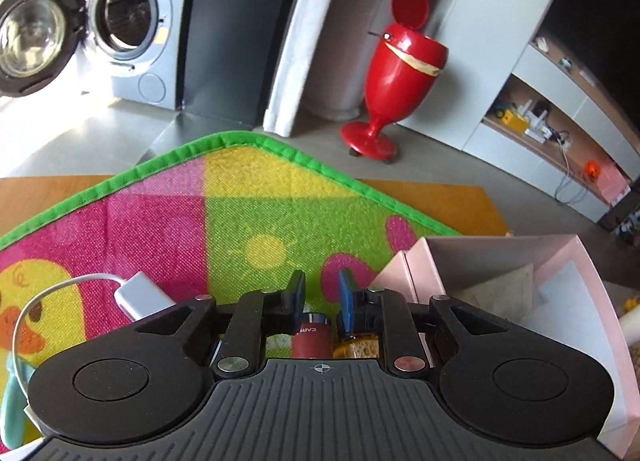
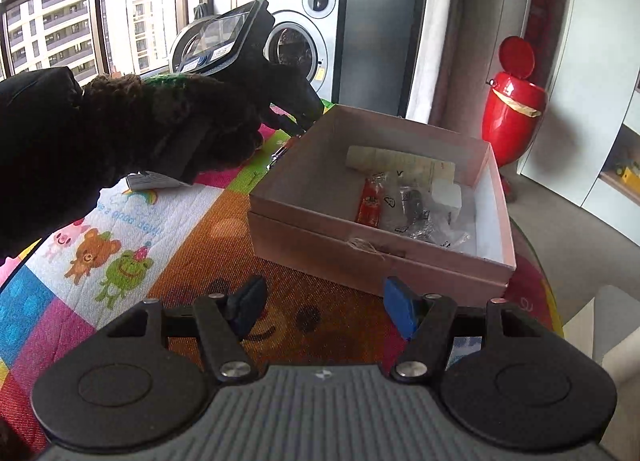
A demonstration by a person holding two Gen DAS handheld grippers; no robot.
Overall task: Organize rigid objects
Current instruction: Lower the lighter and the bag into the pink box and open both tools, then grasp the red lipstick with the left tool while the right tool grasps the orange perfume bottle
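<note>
The left gripper (image 1: 322, 293) has its fingers pulled in close around a small red tube (image 1: 313, 335), above the colorful mat (image 1: 224, 221) beside the pink box (image 1: 568, 273). The right gripper (image 2: 322, 307) is wide apart and holds nothing, near the box's front wall.

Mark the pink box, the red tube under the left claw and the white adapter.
pink box (image 2: 320, 239): right wrist view, front wall.
red tube (image 1: 312, 339): left wrist view, body.
white adapter (image 1: 142, 295): left wrist view, top face.

Pink box (image 2: 320, 229), green-edged multicoloured cartoon mat (image 1: 240, 221), glossy red bin (image 1: 400, 73).
</note>
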